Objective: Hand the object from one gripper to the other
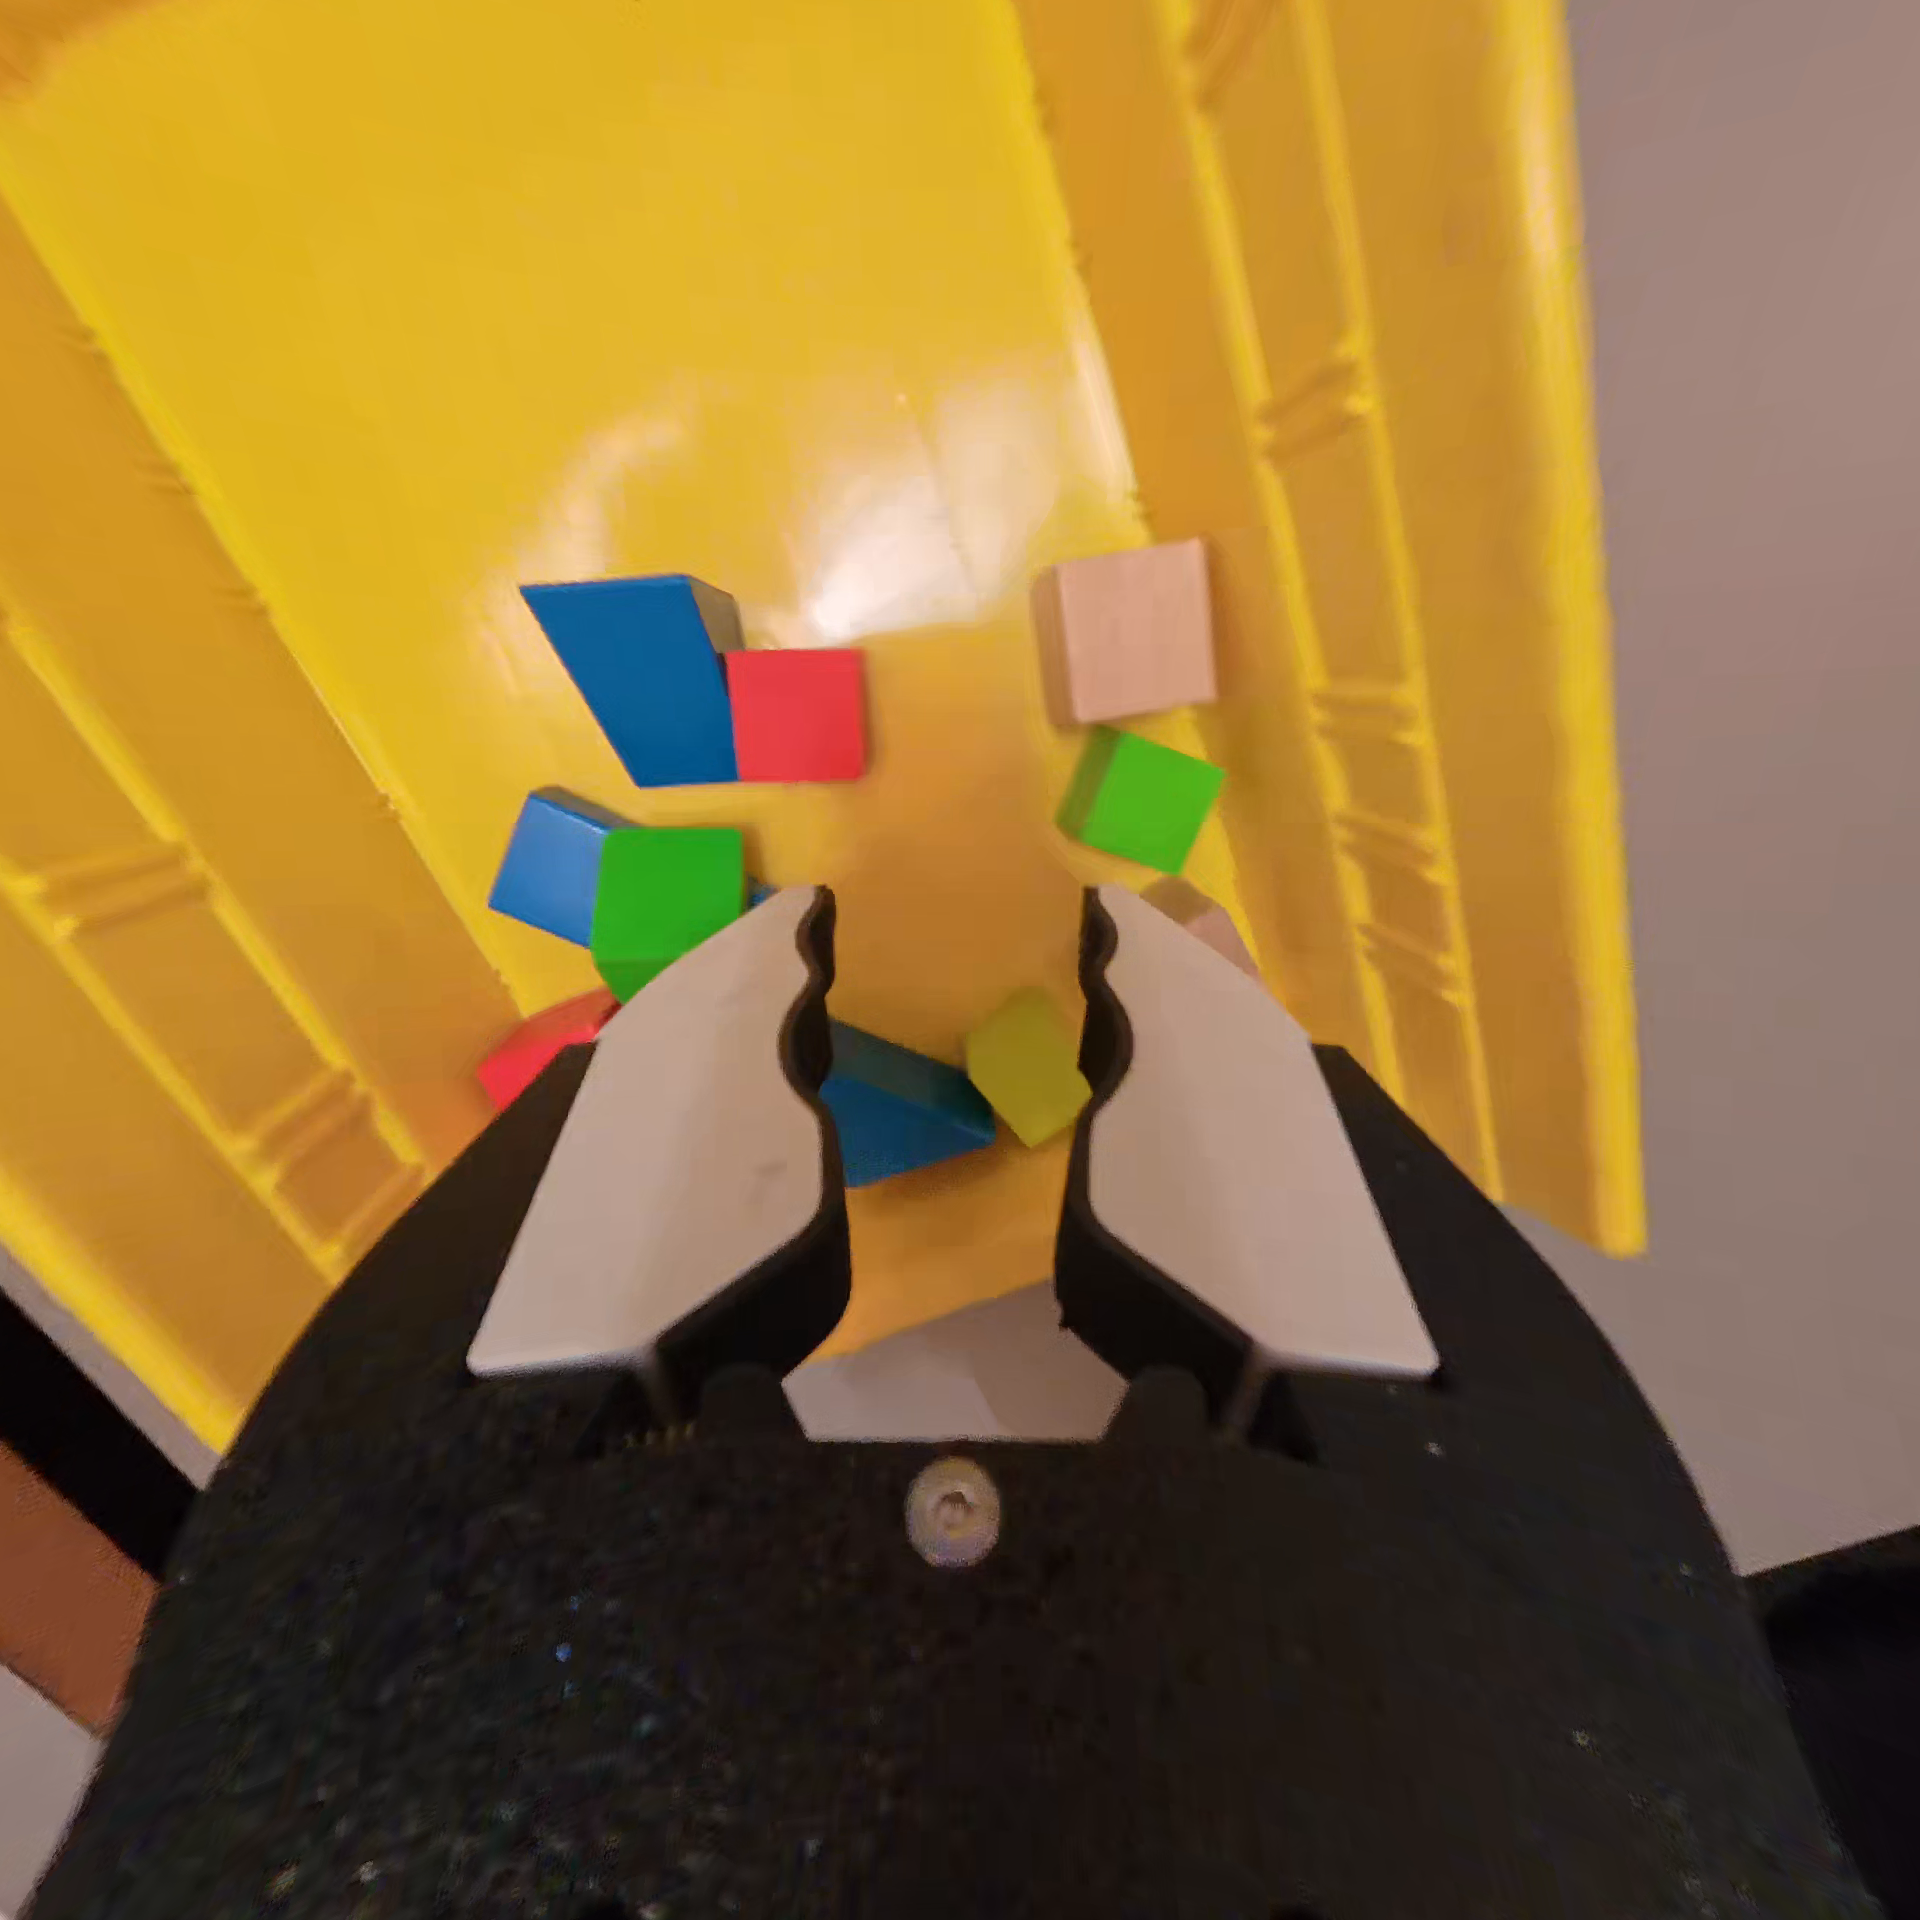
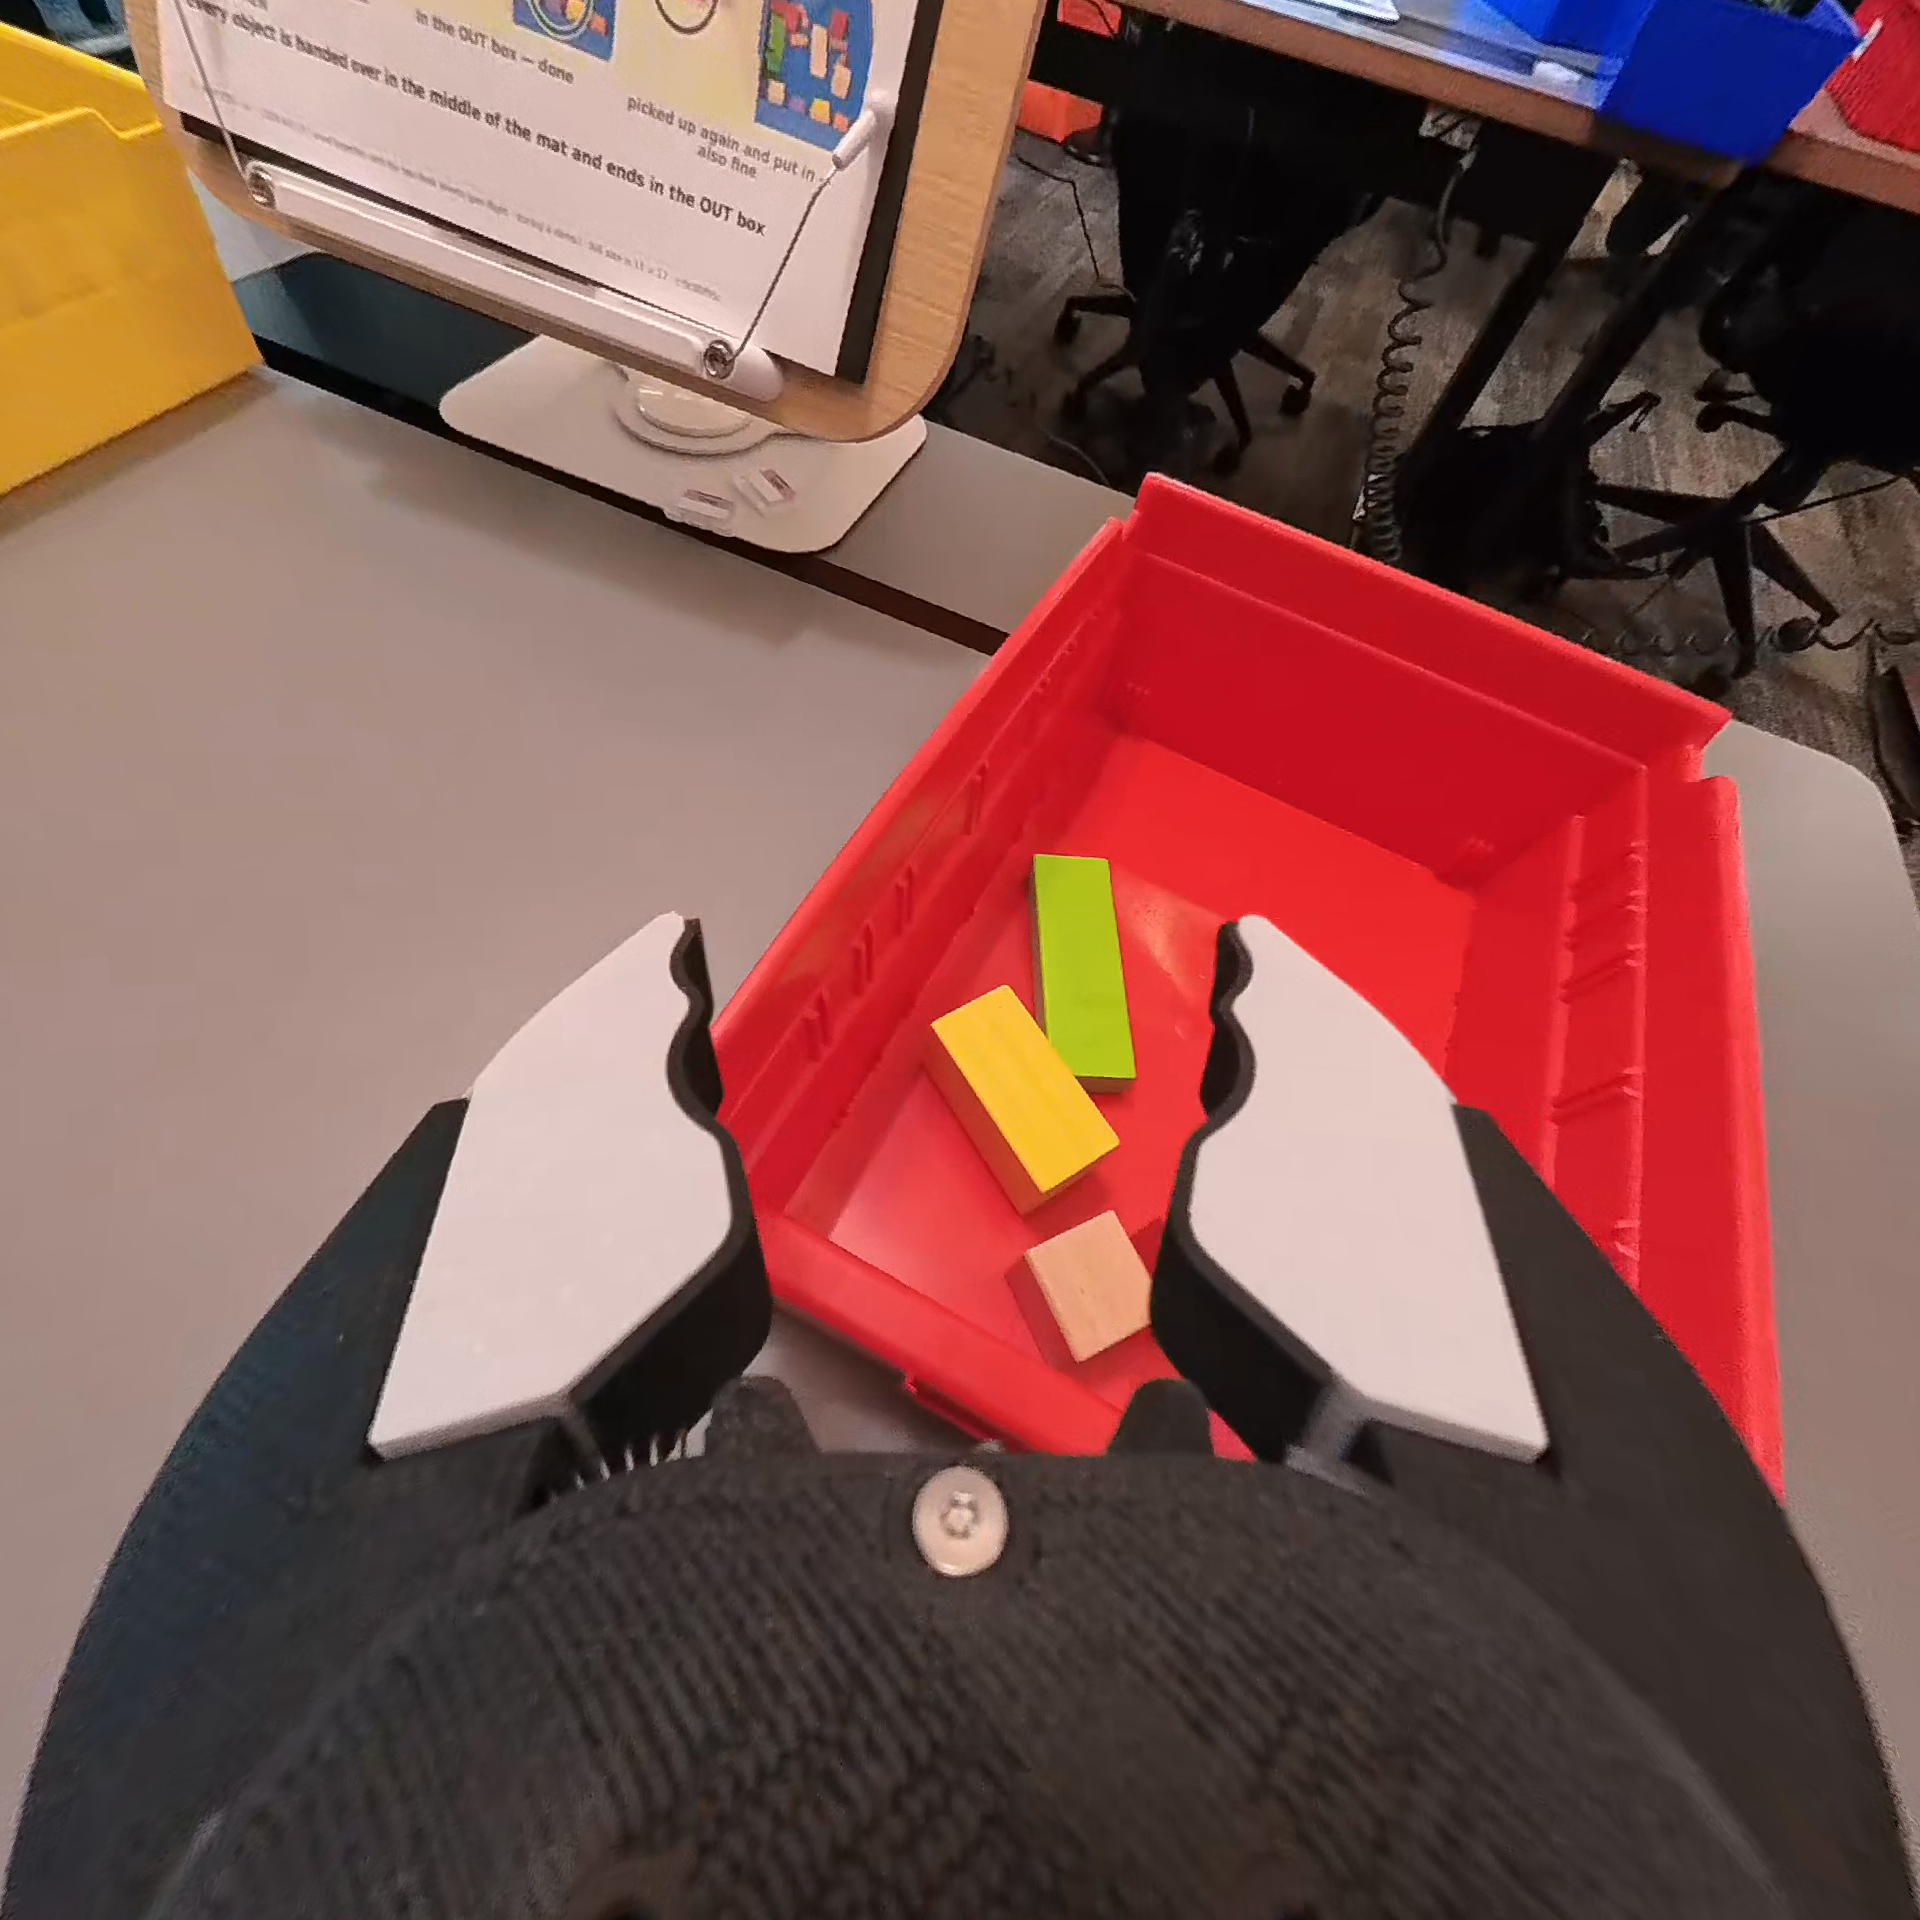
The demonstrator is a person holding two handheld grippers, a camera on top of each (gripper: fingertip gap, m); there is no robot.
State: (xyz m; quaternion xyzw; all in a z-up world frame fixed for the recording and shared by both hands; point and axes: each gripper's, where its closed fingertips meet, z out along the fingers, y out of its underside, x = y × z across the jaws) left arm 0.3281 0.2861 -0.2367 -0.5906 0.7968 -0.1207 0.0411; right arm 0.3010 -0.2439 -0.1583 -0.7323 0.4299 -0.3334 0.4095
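While both claws stand spread with nothing between their pads, the work looks to be at its picking stage, since no block has yet been taken up for passing across. Largest is the grey surface (image 2: 364, 779), smooth and matte, running out ahead and to the left of the right claw (image 2: 961, 961). Next comes the yellow bin (image 1: 727, 312), glossy moulded plastic with ribbed side walls, which fills the space ahead of the left claw (image 1: 956, 909); that claw points down into it, probably to choose a piece. Directly ahead of the right claw sits the red bin (image 2: 1351, 665), the same ribbed plastic, likely the place where handed-over pieces end. Beyond the right claw and to its left stands an instruction sheet on a wooden stand (image 2: 914, 343). On the yellow bin's floor painted wooden blocks lie scattered: a blue slab (image 1: 634, 675) and a red cube (image 1: 795, 717) ahead to the left, a bare wood cube (image 1: 1132, 634) and a green cube (image 1: 1143, 800) ahead to the right, and a yellow-green block (image 1: 1023, 1065) just inside the right finger, apparently resting on the floor rather than pinched. Inside the red bin, between the right claw's fingers, lie a flat green bar (image 2: 1081, 966), a yellow bar (image 2: 1023, 1096) touching it, and a small bare wood block (image 2: 1086, 1283).
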